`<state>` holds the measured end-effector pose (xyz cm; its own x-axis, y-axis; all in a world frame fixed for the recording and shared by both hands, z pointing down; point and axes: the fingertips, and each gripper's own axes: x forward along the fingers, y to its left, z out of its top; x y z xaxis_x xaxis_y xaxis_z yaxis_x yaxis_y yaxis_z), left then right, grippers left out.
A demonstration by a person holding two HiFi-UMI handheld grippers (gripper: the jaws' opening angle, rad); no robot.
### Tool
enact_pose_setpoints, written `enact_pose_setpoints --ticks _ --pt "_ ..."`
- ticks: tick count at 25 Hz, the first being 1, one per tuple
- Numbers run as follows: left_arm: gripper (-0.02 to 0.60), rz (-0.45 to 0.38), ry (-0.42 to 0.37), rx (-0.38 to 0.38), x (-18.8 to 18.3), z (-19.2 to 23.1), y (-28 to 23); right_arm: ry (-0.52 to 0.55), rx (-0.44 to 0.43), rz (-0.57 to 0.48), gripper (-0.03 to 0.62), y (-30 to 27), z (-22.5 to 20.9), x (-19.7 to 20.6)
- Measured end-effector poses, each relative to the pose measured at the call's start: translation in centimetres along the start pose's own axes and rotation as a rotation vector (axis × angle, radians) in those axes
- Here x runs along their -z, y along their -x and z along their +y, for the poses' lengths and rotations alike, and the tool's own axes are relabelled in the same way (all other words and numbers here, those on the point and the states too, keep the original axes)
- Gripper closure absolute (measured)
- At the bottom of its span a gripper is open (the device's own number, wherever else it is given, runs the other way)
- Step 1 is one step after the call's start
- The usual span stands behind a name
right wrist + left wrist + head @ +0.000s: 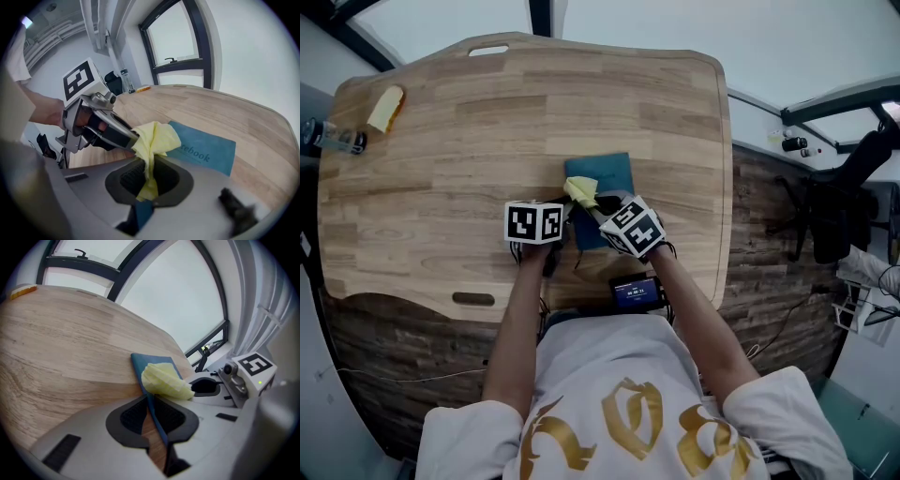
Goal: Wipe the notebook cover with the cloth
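A blue notebook (609,178) lies at the middle of the wooden table (441,187). My left gripper (567,214) is shut on the notebook's near left edge; in the left gripper view the thin blue cover (140,363) runs between the jaws of this gripper (152,405). A yellow cloth (581,192) sits bunched on the cover. My right gripper (149,171) is shut on the cloth (154,138), which rests against the notebook (206,150) right beside the left gripper's tips (125,138). The right gripper (206,387) also shows behind the cloth (164,380).
A yellowish object (385,108) and a bottle (333,138) lie at the table's far left edge. A small device with a lit screen (636,292) sits at the near edge by the person's body. A dark chair (844,197) stands off the table to the right.
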<state>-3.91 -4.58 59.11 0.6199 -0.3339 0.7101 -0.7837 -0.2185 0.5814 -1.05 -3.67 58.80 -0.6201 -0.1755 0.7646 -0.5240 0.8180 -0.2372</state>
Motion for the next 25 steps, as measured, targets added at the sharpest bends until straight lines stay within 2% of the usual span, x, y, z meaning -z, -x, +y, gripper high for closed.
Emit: enact_pose_setpoints --ticks 5,16,25 --pt "0.523 0.001 0.0 0.001 0.1 0.0 0.0 -0.006 -0.018 0.003 0.556 0.3 0.7 0.7" --pt "0.523 -0.002 -0.002 -0.002 0.0 0.0 0.0 0.015 -0.119 0.031 0.556 0.9 3.2 2.3" --pt "0.523 -0.002 0.002 0.0 0.1 0.0 0.0 0.115 -0.209 0.056 0.556 1.5 5.3 3.5"
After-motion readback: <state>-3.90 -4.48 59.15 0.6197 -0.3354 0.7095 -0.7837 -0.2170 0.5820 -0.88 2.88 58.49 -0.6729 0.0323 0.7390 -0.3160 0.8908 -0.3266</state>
